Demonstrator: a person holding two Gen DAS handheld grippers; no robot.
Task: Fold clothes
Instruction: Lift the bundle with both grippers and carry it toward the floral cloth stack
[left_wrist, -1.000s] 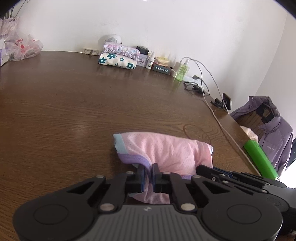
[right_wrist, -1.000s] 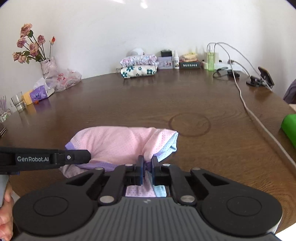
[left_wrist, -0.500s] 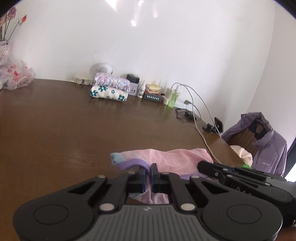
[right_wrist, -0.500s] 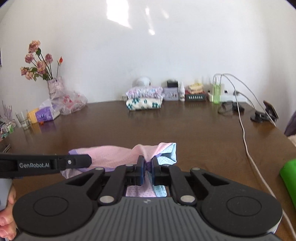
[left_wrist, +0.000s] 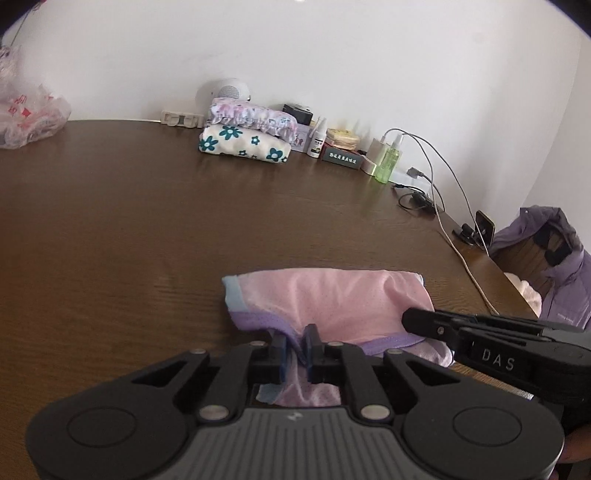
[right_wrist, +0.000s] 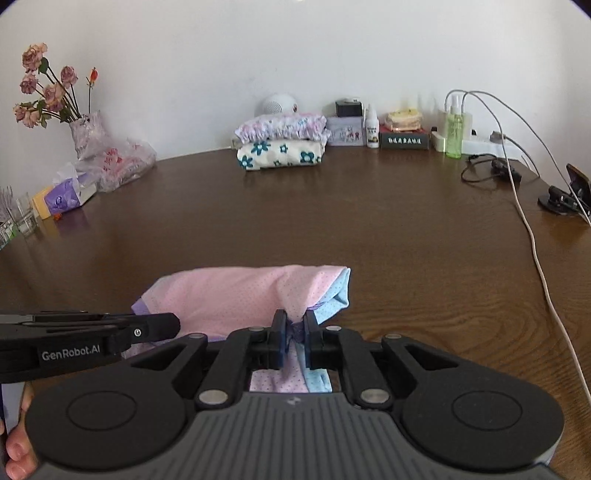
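Garment: a pink garment (left_wrist: 332, 299) with purple trim and a light blue band lies bunched on the near part of the brown wooden bench (left_wrist: 147, 221), its far edge resting on the wood, its near edge lifted into both tools.
Left tool: the left tool (left_wrist: 298, 345) is closed on the garment's purple near hem, cloth pinched between its fingers and hanging down behind them.
Right tool: the right tool (right_wrist: 293, 332) is closed on the near hem at the garment's right end, just beside the light blue band (right_wrist: 338, 295); pink dotted cloth and blue band hang below the grip.
Tools together: in the left wrist view the right tool's body comes in from the right over the garment's right end; in the right wrist view the left tool's body comes in from the left over its left end.
Hand: fingertips of a hand (right_wrist: 14, 450) show at the lower left edge of the right wrist view.
Far side: a stack of folded clothes (right_wrist: 280, 146), frilled purple piece on top of a white one with teal flowers, sits by the wall.
Far right: a green bottle (right_wrist: 454, 133), small boxes and a white cable (right_wrist: 535, 251) trailing towards the near right edge.
Far left: a vase of dried roses (right_wrist: 85, 129), plastic bags and a tissue pack (right_wrist: 62, 194).
Off the bench: a purple jacket (left_wrist: 561, 273) hangs on a chair to the right.
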